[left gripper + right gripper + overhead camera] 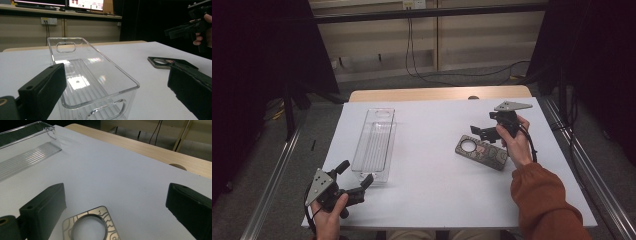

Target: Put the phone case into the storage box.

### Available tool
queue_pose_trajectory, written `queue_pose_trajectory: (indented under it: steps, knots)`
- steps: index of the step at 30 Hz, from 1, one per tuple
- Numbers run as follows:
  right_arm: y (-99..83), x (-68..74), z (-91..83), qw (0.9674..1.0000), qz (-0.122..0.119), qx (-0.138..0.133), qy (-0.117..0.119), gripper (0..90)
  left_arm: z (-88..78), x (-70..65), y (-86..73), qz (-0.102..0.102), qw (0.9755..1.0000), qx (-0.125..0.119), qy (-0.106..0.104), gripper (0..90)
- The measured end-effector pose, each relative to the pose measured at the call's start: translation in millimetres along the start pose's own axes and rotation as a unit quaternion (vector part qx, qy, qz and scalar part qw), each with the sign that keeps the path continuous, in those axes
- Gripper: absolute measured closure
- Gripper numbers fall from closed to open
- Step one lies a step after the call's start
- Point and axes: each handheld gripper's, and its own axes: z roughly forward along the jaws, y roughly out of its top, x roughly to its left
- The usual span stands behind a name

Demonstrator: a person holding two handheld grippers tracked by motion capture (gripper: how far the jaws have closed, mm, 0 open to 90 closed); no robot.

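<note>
The right gripper point(484, 131) has its jaws spread wide and empty, held just above the far end of a flat grey patterned plate point(482, 152) with a round hole, which lies on the right of the white tabletop point(437, 190). The left gripper point(354, 182), jaws also spread with nothing between them, sits at the near left, just beside the near end of a long clear plastic bin point(374, 142) standing upright and empty.

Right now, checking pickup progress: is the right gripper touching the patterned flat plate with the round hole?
Apart. In the right gripper view the right gripper stands open above the patterned plate, with bare white table showing between its jaws.
</note>
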Motion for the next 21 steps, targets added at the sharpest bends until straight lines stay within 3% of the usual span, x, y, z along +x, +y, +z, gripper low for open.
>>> queue_pose_trajectory:
  steps: [8,9,16,17,21]
  knots:
    - [4.6,-3.7,0.8,0.9986,-0.014,0.050,0.011,3.0,0.3,-0.3,-0.1,-0.001,1.0000,0.001,0.002,2.1]
    - [6.2,-3.4,1.3,0.9973,-0.020,0.069,0.013,3.0,0.3,-0.5,-0.2,-0.002,1.0000,0.002,0.004,2.1]
    - [8.9,-3.5,3.6,0.9936,-0.032,0.105,0.028,2.8,0.3,0.1,-0.1,0.003,1.0000,0.005,-0.001,2.1]
    - [10.1,-3.9,4.5,0.9910,-0.030,0.125,0.037,3.0,0.6,-0.8,-0.1,-0.002,1.0000,0.002,-0.001,2.1]
    - [12.2,-3.9,6.8,0.9887,-0.040,0.139,0.041,3.2,0.1,-0.3,-0.1,-0.001,1.0000,0.001,0.000,2.1]
